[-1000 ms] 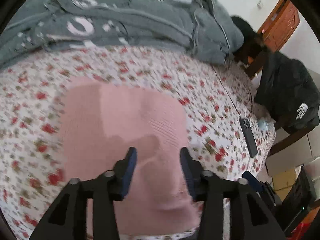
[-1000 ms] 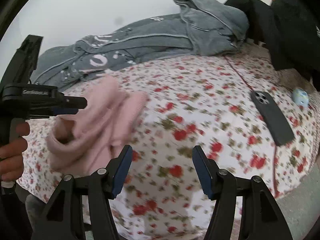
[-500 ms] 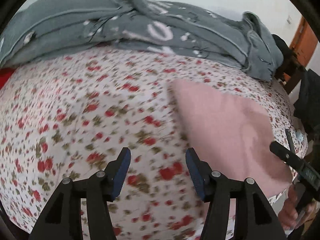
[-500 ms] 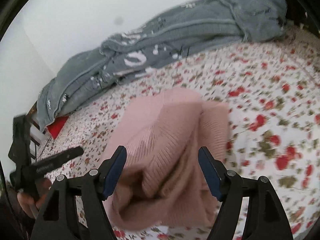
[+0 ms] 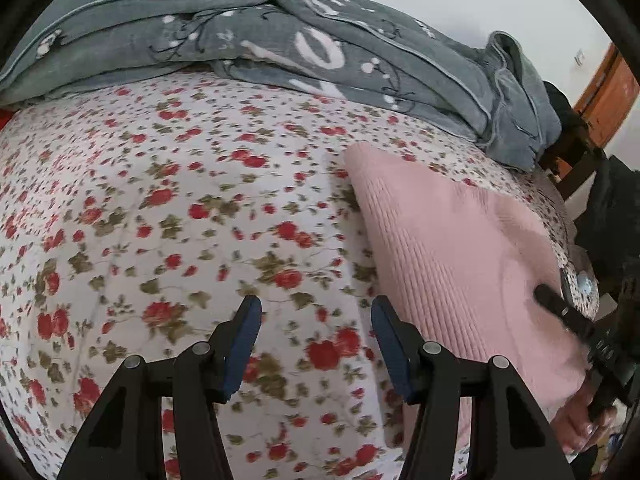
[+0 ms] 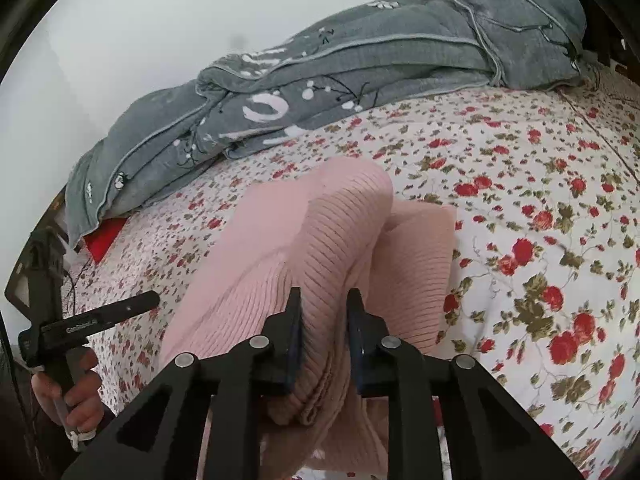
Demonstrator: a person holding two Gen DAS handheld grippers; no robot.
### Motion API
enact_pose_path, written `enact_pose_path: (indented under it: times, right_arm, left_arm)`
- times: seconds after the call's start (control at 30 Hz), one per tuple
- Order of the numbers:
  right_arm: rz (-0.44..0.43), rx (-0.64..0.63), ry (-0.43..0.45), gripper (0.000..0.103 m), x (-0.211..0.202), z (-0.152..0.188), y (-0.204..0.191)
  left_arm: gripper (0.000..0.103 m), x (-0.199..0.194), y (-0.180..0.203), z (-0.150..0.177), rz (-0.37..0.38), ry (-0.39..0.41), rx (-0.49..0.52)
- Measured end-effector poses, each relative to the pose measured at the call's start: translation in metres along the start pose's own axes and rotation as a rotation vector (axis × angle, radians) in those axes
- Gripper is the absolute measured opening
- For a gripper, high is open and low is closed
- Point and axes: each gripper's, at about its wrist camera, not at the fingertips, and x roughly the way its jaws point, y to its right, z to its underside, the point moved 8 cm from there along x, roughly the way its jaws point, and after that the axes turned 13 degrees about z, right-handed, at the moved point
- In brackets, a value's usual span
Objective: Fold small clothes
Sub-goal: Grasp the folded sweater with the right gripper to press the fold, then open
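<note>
The near end of the pink knitted garment (image 6: 320, 248) is hidden behind the right gripper (image 6: 323, 308), whose blue pads are mostly buried in the bunched fabric. In the left wrist view, the garment's lower edge runs off the frame, and its far right corner is covered by the other gripper. Small objects by the bed's right edge (image 5: 580, 284) are too blurred to identify.

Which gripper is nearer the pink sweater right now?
Right. The right gripper is clamped on a raised fold of the pink sweater. The left gripper is open over the floral bedspread, beside the sweater, holding nothing.
</note>
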Motion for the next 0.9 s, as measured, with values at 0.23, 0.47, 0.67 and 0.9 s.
enact_pose_path:
  times: [0.23,0.47,0.67,0.9]
  right_arm:
    - [0.012,0.056,0.054,0.018,-0.009,-0.011,0.041]
    - [0.018,0.047,0.013,0.033,-0.004,0.001,0.052]
    - [0.041,-0.036,0.136,0.040,-0.050,0.004,0.039]
    - [0.004,-0.161,0.136,0.046,-0.067,0.042,0.012]
  left_arm:
    - [0.057,0.000,0.022,0.010,0.029,-0.021,0.070]
    - [0.057,0.001,0.043,0.026,0.079,-0.030,0.096]
    - [0.058,0.004,0.074,0.048,0.142,-0.053,0.160]
    - [0.066,0.010,0.101,0.088,0.143,-0.114,0.305]
